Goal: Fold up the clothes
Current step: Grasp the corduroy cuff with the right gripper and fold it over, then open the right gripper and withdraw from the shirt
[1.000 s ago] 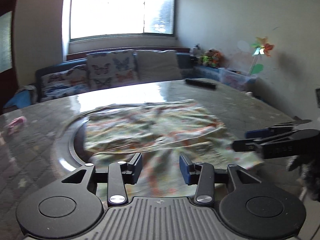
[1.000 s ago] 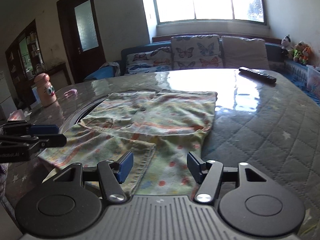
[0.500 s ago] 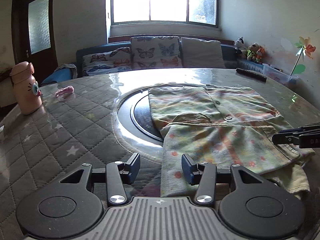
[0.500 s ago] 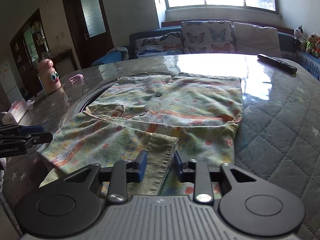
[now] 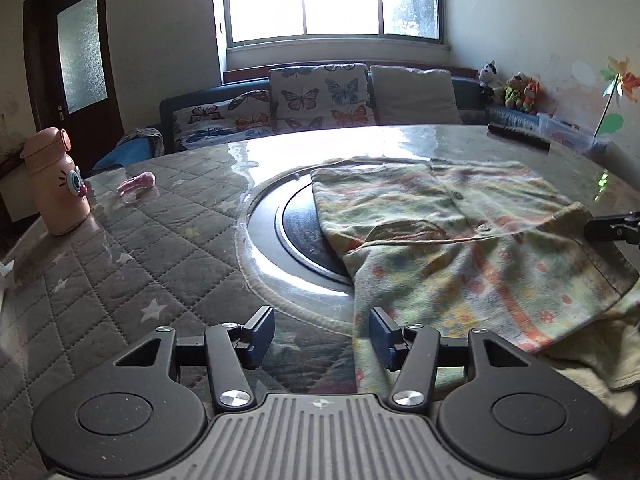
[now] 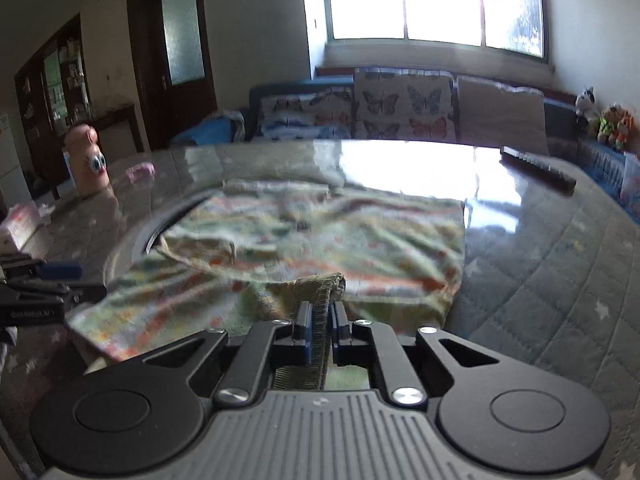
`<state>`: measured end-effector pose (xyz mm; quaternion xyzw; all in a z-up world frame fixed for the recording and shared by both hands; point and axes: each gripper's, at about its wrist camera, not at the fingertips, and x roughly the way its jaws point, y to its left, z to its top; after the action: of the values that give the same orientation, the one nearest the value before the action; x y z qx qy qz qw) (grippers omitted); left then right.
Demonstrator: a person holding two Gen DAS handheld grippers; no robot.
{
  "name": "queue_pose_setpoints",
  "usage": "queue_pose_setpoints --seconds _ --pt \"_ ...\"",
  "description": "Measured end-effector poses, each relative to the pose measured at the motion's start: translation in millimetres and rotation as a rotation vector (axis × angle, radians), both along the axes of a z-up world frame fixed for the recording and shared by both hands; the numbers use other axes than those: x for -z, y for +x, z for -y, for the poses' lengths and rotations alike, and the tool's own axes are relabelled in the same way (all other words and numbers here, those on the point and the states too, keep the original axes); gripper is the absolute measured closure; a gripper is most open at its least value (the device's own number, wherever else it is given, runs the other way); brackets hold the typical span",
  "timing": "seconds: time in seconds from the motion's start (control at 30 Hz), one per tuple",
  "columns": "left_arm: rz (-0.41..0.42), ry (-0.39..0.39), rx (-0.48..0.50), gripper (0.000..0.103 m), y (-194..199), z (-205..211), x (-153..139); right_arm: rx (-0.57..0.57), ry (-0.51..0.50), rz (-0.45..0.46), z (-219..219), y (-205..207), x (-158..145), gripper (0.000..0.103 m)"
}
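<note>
While the patterned garment (image 5: 460, 248) lies spread on the round table (image 5: 132, 264), partly covering the dark circular inset (image 5: 296, 232) at the table's centre, both grippers sit at its near edge. Left wrist view, from left to right: a pink bottle with cartoon eyes (image 5: 54, 186) stands upright near the table's left rim; a small pink object (image 5: 136, 183) lies beyond it; the left gripper (image 5: 320, 338) hangs with its jaws wide apart and nothing between them, its right finger just over the garment's near left corner; a dark remote control (image 5: 518, 139) rests at the table's far right side. Right wrist view, from left to right: the left gripper's tip enters at the left edge beside the cloth; the right gripper (image 6: 320, 326) has its jaws drawn close on the garment's ribbed green hem (image 6: 318, 300), which rises in a raised fold between the pads. The rest of the garment lies flat ahead, motion-blurred. A sofa with butterfly cushions (image 6: 400, 110) stands behind the table, beneath the window (image 6: 432, 4).
</note>
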<state>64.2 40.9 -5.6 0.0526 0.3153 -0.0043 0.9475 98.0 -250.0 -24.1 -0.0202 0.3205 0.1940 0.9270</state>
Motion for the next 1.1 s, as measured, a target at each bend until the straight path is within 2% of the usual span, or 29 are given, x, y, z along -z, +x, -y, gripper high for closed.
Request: queue_pose_setpoints --seconds 0.1,0.23,0.43,0.57,0.6,0.77,0.9,1.1 --pt "-0.006 0.035 -0.002 0.047 2.7 -1.2 2.3 0.005 -0.035 -0.033 -0.5 2.1 12.3 0.090" --pt "0.002 0.036 0.005 0.047 7.5 -1.5 -6.1 0.003 -0.018 0.006 5.4 0.7 -1.1 0.087" --pt "0.044 0.035 0.106 0.047 25.1 23.5 -17.5 -0.086 -0.001 0.016 -12.9 10.2 -4.1 0.086" --pt "0.010 0.055 0.153 0.048 47.9 38.0 -5.6 -0.128 -0.021 0.009 -23.7 15.3 4.7 0.072" --pt "0.008 0.063 0.156 0.048 48.2 38.4 -4.1 -0.132 -0.030 0.004 -25.0 16.8 7.8 0.072" --pt "0.016 0.107 0.169 0.048 39.2 36.2 -1.5 -0.144 -0.047 -0.017 -16.8 10.2 12.4 0.067" --pt "0.022 0.142 0.179 0.048 32.1 34.5 0.6 -0.176 -0.066 -0.008 -7.9 -11.1 9.2 0.066" --pt "0.070 0.229 0.289 0.048 -17.8 39.3 -2.7 -0.226 -0.149 0.025 -1.7 -45.6 8.6 0.066"
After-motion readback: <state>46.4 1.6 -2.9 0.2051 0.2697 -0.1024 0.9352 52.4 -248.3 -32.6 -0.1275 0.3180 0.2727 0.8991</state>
